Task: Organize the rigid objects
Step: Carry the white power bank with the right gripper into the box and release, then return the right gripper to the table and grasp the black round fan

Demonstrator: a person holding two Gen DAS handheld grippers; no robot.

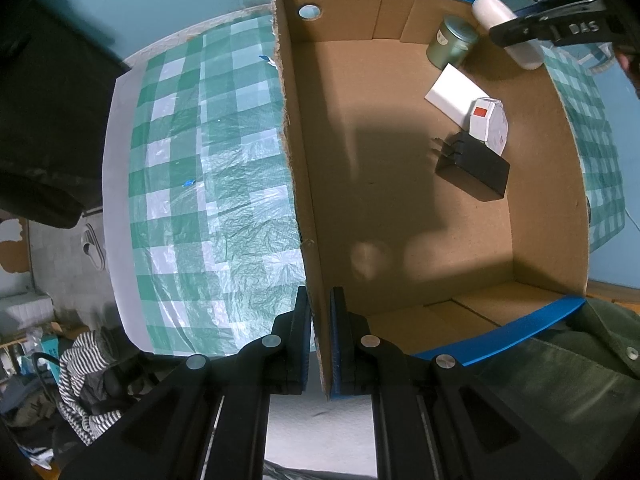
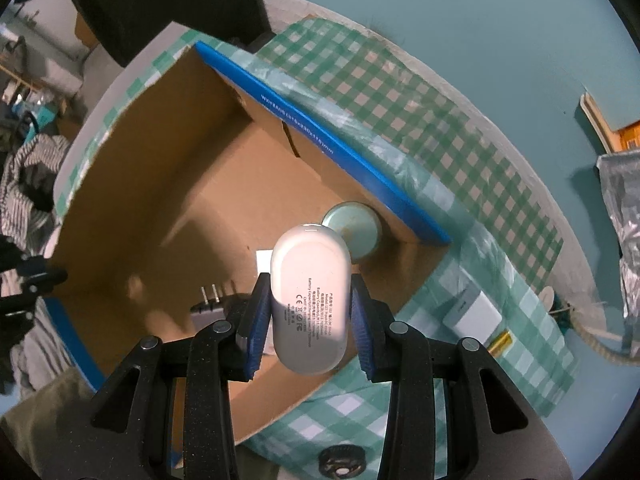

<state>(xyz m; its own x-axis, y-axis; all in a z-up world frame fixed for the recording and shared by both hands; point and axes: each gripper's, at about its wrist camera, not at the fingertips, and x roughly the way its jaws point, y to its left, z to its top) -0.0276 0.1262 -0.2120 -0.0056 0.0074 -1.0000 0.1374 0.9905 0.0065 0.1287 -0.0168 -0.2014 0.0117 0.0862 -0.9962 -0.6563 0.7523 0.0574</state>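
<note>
Right gripper clamps the white power bank above the box, near its blue-edged far wall; left gripper pinches the side wall. Lower gently beside the tin.

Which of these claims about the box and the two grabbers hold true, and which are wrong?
1. The right gripper holds a white power bank. True.
2. The left gripper grips a green tin. False: it clamps the cardboard box wall; the green tin stands inside.
3. A black plug adapter lies in the box. True.
4. The box stands on bare wood. False: on a checked tablecloth.
</note>
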